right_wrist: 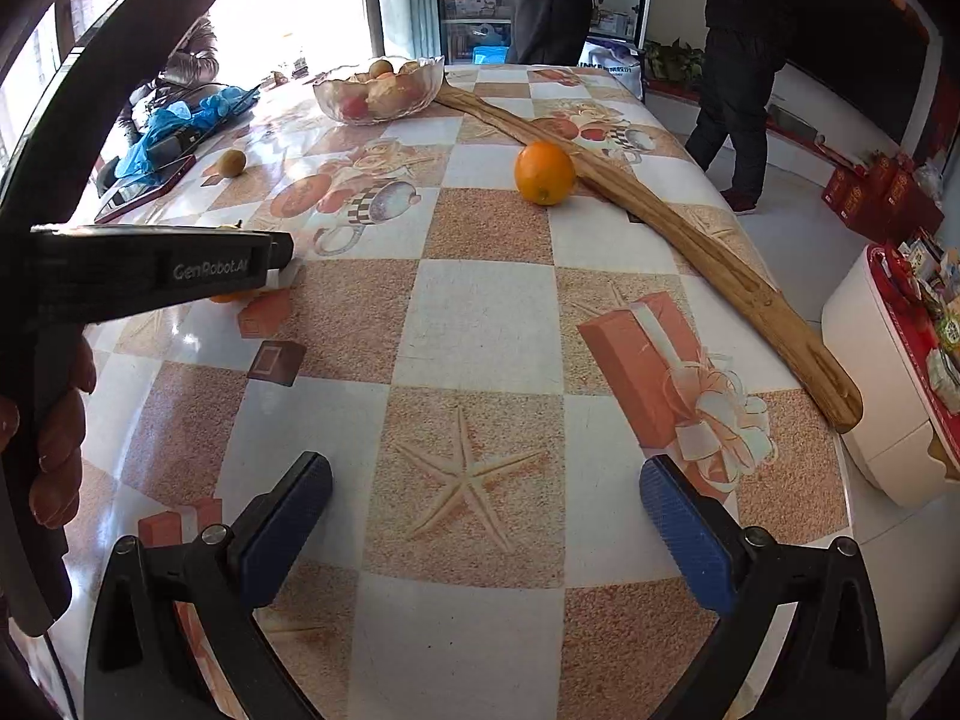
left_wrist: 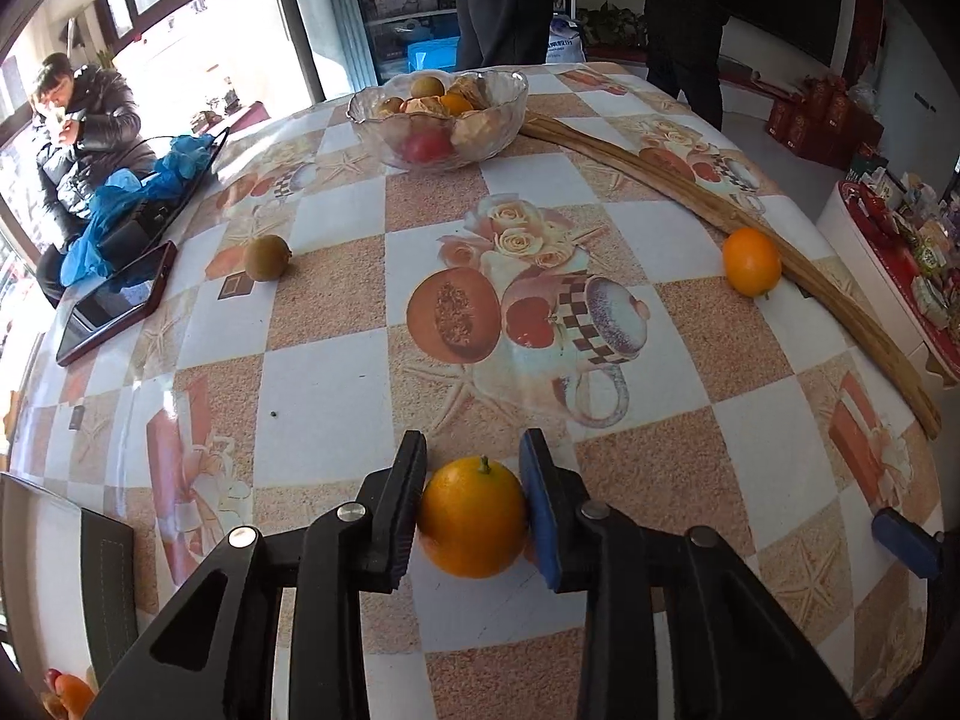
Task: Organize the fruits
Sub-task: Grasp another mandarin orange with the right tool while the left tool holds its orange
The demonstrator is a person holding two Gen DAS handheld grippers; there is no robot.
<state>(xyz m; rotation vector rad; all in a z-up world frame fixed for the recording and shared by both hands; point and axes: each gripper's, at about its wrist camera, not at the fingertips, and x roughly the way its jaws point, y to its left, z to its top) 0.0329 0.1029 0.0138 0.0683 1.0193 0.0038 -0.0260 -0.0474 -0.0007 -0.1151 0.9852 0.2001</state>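
My left hand-held gripper (left_wrist: 474,504) is clenched on an orange (left_wrist: 473,517) sitting on the near part of the desk (left_wrist: 324,408), one pad against each side of it. My right hand-held gripper (right_wrist: 486,534) is released, jaws wide over bare desk, with a second orange (right_wrist: 544,173) lying well ahead beside a long wooden board (right_wrist: 690,246) and the glass fruit bowl (right_wrist: 378,90) at the far edge.

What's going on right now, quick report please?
Left gripper clamped on an orange on the table. Right gripper open, empty. Second orange, kiwi still loose; glass bowl path unobstructed.
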